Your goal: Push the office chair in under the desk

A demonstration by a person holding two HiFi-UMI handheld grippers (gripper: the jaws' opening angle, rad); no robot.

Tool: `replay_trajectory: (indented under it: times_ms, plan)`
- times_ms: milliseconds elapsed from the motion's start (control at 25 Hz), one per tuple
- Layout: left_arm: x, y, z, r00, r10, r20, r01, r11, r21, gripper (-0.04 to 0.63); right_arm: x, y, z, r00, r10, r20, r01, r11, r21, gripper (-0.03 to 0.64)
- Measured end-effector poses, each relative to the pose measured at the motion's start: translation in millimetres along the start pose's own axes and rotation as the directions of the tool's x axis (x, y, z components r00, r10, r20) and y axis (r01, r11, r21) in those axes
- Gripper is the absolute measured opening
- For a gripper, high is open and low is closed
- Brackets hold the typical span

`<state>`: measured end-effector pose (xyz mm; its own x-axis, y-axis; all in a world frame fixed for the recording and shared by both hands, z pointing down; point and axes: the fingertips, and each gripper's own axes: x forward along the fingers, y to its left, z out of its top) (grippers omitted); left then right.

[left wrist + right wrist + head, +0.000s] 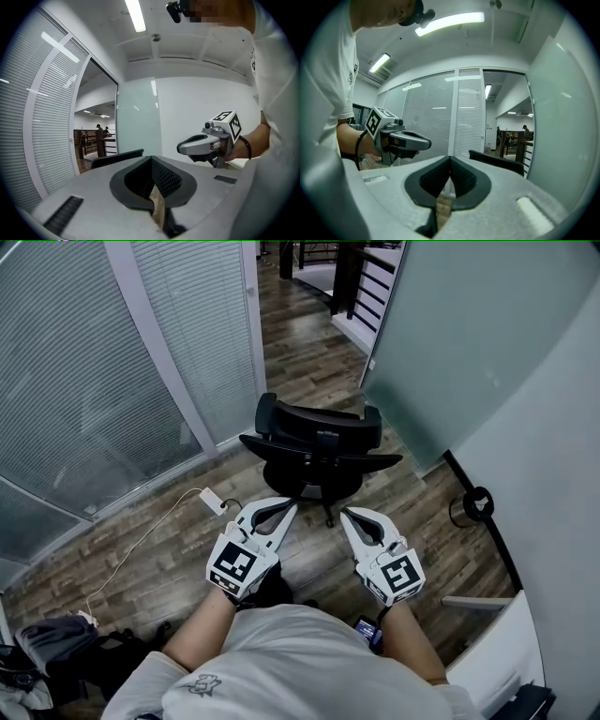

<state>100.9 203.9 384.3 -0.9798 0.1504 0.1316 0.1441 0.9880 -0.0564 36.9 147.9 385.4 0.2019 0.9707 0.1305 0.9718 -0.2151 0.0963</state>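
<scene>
Flooring of wood planks (141, 568), head view: blinds (75, 381) behind glass at left, frosted panel (469, 334) and white wall (553, 474) at right, worktop (497, 652) edge at lower right. Black office chair (319, 442) stands on open floor just ahead of both tongs, apart from the worktop. White power strip (213, 501) with cable lies left of it.

Left gripper view: left tongs (151, 160) pressed together, empty; chair's top edge beyond; ceiling light strip (135, 14), outside the head view.

Right gripper view: right tongs (450, 159) pressed together, empty; distant people (525, 130) at a railing (513, 143).
</scene>
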Motion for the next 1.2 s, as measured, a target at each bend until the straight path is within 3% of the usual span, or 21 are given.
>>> replay_trajectory:
  times_ms: [400,560,720,960,1200]
  plan:
    - [34,76,-32,0.998,-0.02,-0.055,0.021,1.0,0.001,-0.002,65,-37,-19,0.998,-0.021,-0.058,0.023,0.999,0.036,0.003]
    - [45,102,-45,0.994,-0.072,-0.087,0.074,0.997,0.02,-0.002,94,-50,-25,0.996,-0.031,-0.083,0.033,0.999,0.03,0.003]
    - [59,130,-56,0.98,-0.142,-0.14,0.154,0.985,0.072,-0.002,127,-63,-30,0.992,-0.044,-0.121,0.046,0.999,0.017,0.003]
    - [74,165,-72,0.955,-0.189,-0.23,0.228,0.961,0.157,0.002,154,-77,-40,0.98,-0.059,-0.192,0.062,0.998,0.011,0.003]
    - [86,190,-88,0.933,-0.217,-0.286,0.274,0.945,0.176,0.013,165,-95,-46,0.969,-0.09,-0.23,0.094,0.996,0.005,0.005]
